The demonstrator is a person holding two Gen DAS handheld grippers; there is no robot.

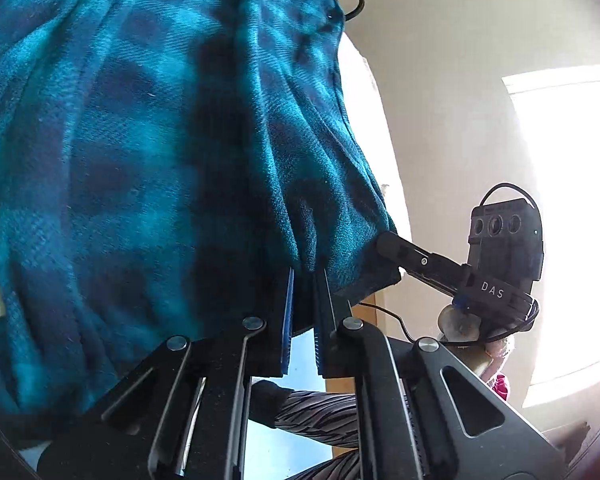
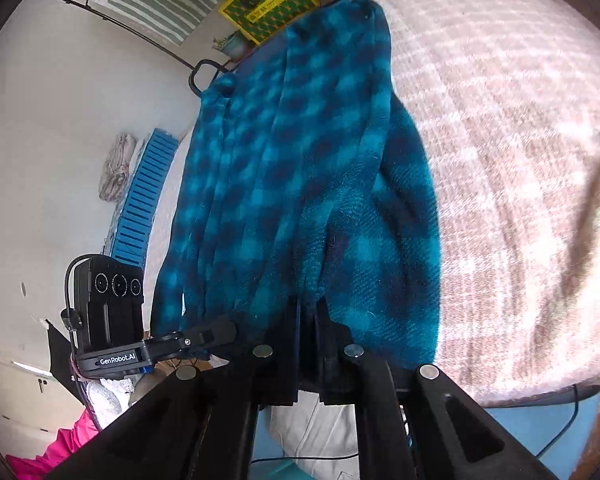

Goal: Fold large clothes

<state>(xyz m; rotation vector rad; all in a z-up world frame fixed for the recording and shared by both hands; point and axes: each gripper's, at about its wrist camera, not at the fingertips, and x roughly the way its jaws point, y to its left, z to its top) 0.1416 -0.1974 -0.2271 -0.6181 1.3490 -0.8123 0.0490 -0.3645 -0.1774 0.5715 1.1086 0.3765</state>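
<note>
While left gripper (image 1: 304, 280) clamps edge of teal plaid garment (image 1: 140, 140), right gripper (image 2: 308, 308) pinches same edge just beside; garment hangs stretched toward pink checked bed cover (image 2: 500, 140), far end resting there.

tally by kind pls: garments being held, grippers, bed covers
Garments: 1, the teal plaid garment
Grippers: 2, the left gripper and the right gripper, both clamped on the garment
Bed covers: 1, the pink checked blanket
Total: 4
</note>
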